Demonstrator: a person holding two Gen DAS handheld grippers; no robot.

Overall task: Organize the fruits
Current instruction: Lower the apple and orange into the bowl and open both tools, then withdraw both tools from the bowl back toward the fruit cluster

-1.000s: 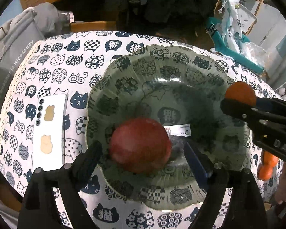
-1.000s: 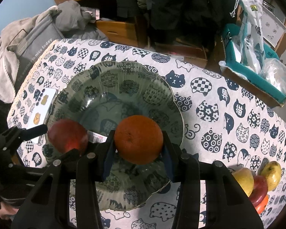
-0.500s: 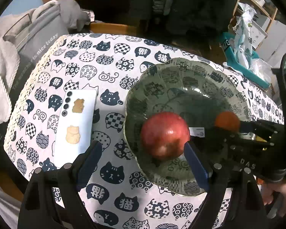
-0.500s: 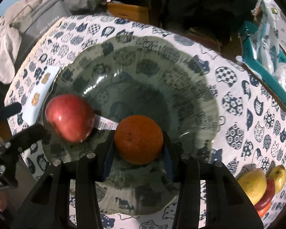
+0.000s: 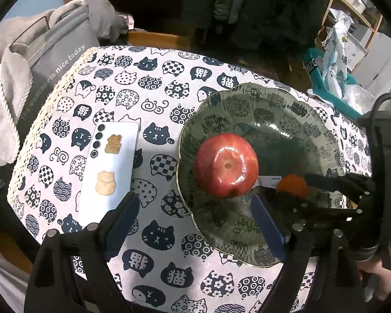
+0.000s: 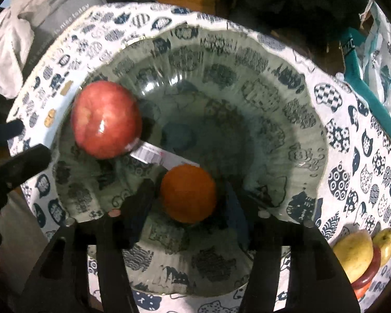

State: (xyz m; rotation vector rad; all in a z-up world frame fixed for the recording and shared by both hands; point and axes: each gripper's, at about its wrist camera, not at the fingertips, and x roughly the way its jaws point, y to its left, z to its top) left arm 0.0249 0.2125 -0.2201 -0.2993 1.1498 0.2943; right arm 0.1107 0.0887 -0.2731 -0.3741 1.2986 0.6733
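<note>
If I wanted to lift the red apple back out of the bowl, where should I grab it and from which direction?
Come straight down from above and close on the apple at its widest part. It sits stem end up against the left wall of the bowl, so a level approach would likely meet the rim. Set the fingers along the wall rather than across it, clear of the orange between the right tool's fingers.

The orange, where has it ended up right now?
In the right wrist view the orange sits low in the green bowl, between the opened fingers of the right gripper, with the red apple to its upper left.
</note>
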